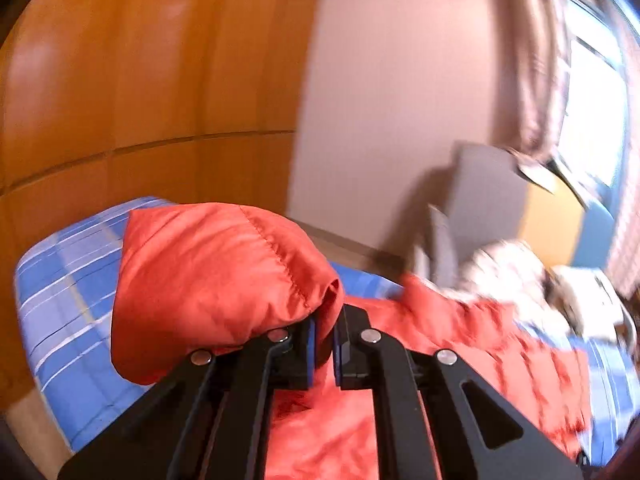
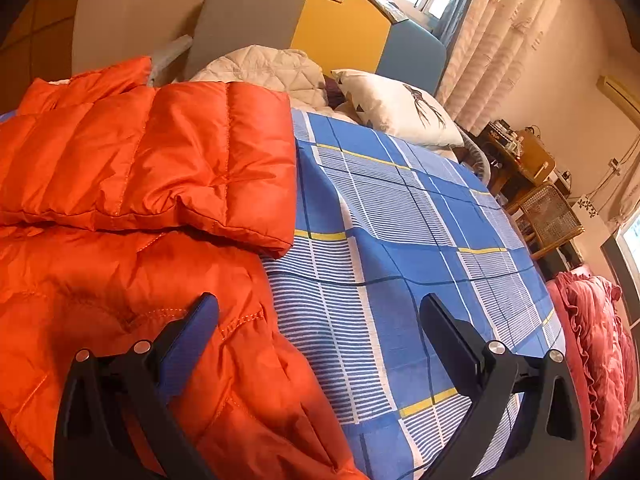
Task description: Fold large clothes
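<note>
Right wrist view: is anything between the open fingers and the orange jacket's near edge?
Nothing visible. The right gripper is open above the jacket's edge and the blue plaid sheet; its left finger already overlaps orange fabric. The pillow lies well beyond, near the headboard.

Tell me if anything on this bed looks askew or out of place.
Nothing is damaged or spilled. The orange puffer jacket lies rumpled and only part folded on the blue plaid sheet, one sleeve laid across it. The left gripper is shut on a bunched fold; the right gripper hangs open over the jacket's edge.
</note>
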The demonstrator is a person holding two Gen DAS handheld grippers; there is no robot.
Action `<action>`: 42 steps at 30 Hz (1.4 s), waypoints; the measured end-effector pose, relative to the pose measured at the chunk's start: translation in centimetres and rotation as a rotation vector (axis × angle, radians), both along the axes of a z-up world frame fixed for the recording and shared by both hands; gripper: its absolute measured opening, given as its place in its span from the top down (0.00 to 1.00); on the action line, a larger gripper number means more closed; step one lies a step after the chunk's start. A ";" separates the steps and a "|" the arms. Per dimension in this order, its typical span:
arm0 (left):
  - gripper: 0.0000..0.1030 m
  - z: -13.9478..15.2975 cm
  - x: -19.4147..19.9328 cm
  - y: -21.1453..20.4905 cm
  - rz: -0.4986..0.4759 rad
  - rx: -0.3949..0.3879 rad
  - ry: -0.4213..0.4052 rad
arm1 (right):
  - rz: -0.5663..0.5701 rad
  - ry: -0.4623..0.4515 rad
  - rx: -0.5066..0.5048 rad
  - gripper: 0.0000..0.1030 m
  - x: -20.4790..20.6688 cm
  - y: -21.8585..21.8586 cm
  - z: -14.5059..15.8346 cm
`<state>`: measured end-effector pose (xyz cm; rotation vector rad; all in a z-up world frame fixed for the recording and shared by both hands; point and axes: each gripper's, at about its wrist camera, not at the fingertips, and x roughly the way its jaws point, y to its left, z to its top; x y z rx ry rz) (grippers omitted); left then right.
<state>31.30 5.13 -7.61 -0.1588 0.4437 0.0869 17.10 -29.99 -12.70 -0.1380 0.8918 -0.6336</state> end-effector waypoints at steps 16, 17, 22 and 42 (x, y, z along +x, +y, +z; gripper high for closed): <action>0.64 -5.8 -1.7 -18.2 -0.539 0.219 0.257 | 0.176 -0.171 0.174 0.03 -0.2 1.5 4.1; 0.41 -6.2 -1.7 -18.5 -0.573 0.203 0.281 | 0.186 -0.170 0.178 0.03 -0.1 1.7 4.1; 0.36 -6.1 -4.4 -19.5 -0.672 0.258 0.252 | 0.190 -0.167 0.191 0.03 0.3 2.0 4.0; 0.37 -6.2 -6.5 -3.2 -0.217 0.348 0.296 | 0.293 -0.209 0.331 0.03 0.4 4.3 4.6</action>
